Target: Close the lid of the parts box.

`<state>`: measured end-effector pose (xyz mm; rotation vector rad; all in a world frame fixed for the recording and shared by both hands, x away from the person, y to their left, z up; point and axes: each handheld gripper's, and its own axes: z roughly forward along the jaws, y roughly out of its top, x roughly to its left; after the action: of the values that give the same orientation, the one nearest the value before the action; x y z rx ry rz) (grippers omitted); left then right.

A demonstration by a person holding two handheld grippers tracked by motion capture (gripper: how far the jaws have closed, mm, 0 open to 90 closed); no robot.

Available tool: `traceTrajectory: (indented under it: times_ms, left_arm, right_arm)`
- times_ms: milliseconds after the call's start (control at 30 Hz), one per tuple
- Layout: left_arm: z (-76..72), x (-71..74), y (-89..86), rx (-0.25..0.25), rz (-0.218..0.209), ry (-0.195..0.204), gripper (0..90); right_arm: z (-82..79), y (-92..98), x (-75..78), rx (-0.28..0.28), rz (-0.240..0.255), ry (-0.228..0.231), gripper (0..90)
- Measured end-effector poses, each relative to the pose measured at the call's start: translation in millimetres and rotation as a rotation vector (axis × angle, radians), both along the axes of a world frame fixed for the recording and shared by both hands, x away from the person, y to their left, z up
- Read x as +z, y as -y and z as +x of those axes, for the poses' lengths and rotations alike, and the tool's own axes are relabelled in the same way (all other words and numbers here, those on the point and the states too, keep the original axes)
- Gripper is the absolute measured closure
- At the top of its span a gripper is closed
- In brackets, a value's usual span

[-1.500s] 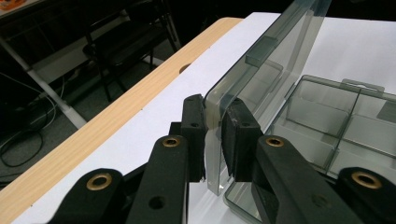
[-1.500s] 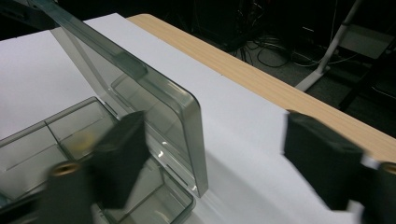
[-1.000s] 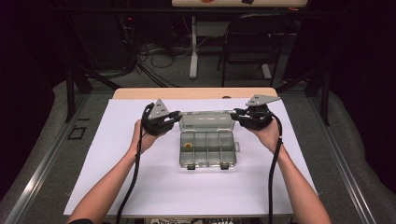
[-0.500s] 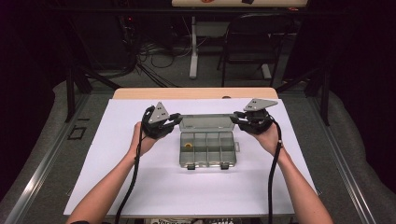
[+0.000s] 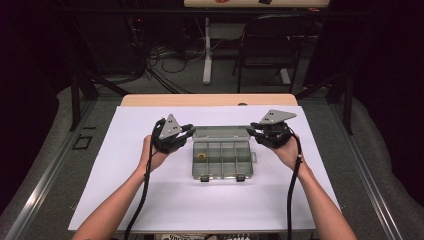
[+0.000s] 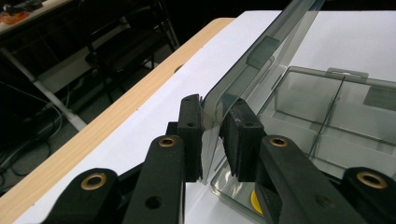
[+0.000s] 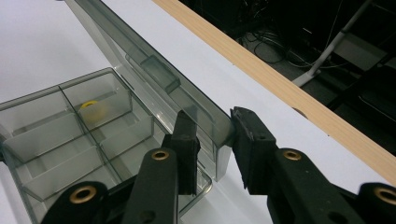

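On the white sheet (image 5: pixel 150 200) covering the wooden table (image 5: pixel 165 100), seen from above, a clear box (image 5: pixel 221 160) lay open, its lid (image 5: pixel 220 132) raised, between the left gripper (image 5: pixel 186 132) and right gripper (image 5: pixel 255 132); a chair (image 5: pixel 265 50) and cables (image 5: pixel 165 60) stood in the dark room behind. In the left gripper view, the jaws straddled the lid's corner (image 6: pixel 212 112), slightly apart, grip uncertain. In the right gripper view, the jaws flanked the lid's other corner (image 7: pixel 219 133); a yellow piece (image 7: pixel 89 105) sat in one compartment.
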<state>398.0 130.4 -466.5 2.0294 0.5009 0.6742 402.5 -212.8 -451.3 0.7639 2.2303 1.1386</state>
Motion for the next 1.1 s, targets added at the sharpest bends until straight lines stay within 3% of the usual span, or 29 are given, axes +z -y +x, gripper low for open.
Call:
traceTrajectory:
  times_ms: [667, 733, 800, 900, 1000, 1100]
  left_arm:
    - [-8.8, -0.4, 1.2, -0.022, 0.018, 0.0, 71.7]
    - [-9.8, 0.5, 1.0, -0.034, 0.022, -0.005, 66.3]
    - [-11.0, 3.7, 1.0, -0.043, 0.023, -0.02, 53.3]
    - [-13.7, 13.1, 0.3, -0.063, -0.005, -0.04, 41.5]
    - [-16.4, 24.2, -1.4, -0.068, -0.061, -0.02, 50.9]
    - [-14.1, 32.2, 0.4, -0.015, -0.081, -0.003, 63.4]
  right_arm:
    - [-9.9, -1.1, -5.2, 0.008, -0.024, 0.033, 70.2]
    - [-10.4, -1.0, -5.7, 0.013, -0.026, 0.036, 70.1]
    - [-10.2, -1.0, -5.7, 0.015, -0.027, 0.037, 70.1]
    - [-10.5, -1.0, -5.6, 0.018, -0.031, 0.036, 70.0]
    - [-11.0, -1.2, -5.8, 0.018, -0.03, 0.037, 70.1]
    - [-11.0, -1.2, -6.0, 0.017, -0.029, 0.038, 70.0]
